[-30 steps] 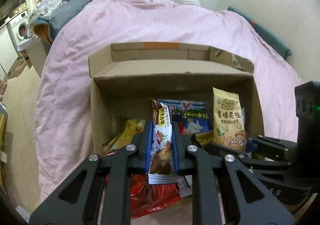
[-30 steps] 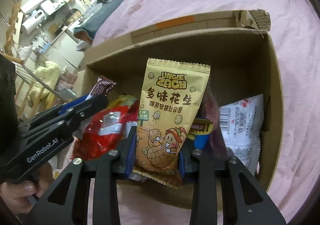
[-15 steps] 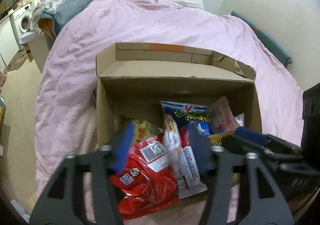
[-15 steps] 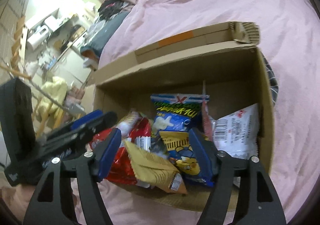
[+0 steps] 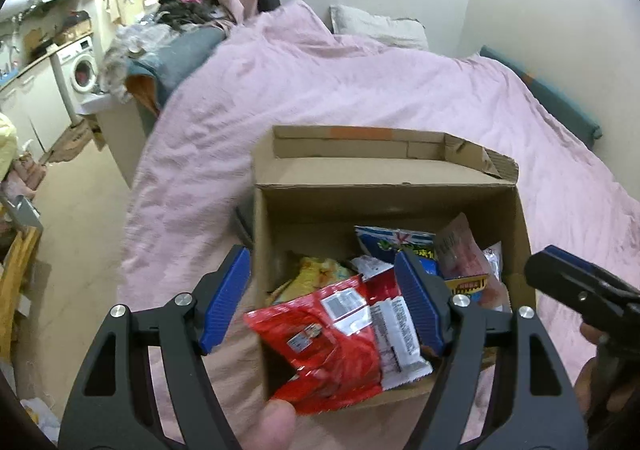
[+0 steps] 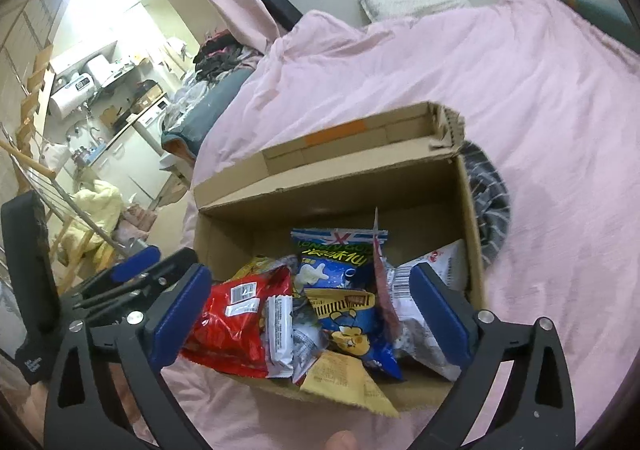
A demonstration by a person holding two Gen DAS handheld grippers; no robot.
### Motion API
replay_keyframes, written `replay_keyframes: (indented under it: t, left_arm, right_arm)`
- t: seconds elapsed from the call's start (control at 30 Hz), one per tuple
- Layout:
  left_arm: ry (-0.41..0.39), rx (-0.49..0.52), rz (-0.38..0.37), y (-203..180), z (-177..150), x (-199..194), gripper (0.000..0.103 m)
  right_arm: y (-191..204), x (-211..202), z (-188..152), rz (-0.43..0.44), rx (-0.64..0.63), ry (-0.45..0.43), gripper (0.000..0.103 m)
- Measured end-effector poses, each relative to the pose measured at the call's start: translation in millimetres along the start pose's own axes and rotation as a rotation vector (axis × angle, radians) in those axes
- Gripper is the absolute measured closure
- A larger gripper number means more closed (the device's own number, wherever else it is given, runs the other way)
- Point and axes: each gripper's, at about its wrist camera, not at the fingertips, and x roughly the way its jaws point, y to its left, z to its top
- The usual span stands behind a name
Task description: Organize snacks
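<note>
An open cardboard box [image 5: 384, 193] [image 6: 336, 185] sits on a pink bed and holds several snack packets. A red packet [image 5: 332, 334] [image 6: 236, 318] lies at its near left. A white-and-silver bar [image 6: 280, 330], a blue packet [image 6: 340, 270], a tan peanut packet [image 6: 344, 378] and a white bag [image 6: 432, 278] lie beside it. My left gripper [image 5: 324, 302] is open and empty above the box's near edge. My right gripper [image 6: 308, 314] is open and empty, also over the near edge.
The pink duvet [image 5: 360, 89] covers the bed around the box. A striped cloth [image 6: 488, 201] lies right of the box. The floor, a washing machine [image 5: 80, 69] and a clothes pile [image 5: 168, 33] are to the left. A pillow [image 5: 376, 25] lies at the wall.
Both grippers opened and let go of their packets: the bar from the left, the peanut packet from the right. Both packets now lie in the box. Both grippers drew back.
</note>
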Motion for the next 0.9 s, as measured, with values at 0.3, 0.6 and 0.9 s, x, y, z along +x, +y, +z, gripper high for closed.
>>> replay_keyframes:
  t: [0.3,0.6,0.9]
  left_arm:
    - [-0.051,-0.018,0.038,20.2,-23.1,-48.3,0.0]
    - [-0.064,0.024,0.051,16.1,-55.5,-85.9,0.0]
    - [-0.074,0.02,0.082,15.6,-89.2,-108.6,0.0]
  right_arm:
    - [11.9,-35.7,-23.7,-0.017,-0.017,-0.032,0.0]
    - [32.4,-70.9,-65.8,-0.119,-0.08,-0.07,0.0]
    - [44.7,-89.3,-96.2,-0.207,-0.117,-0.091,0.0]
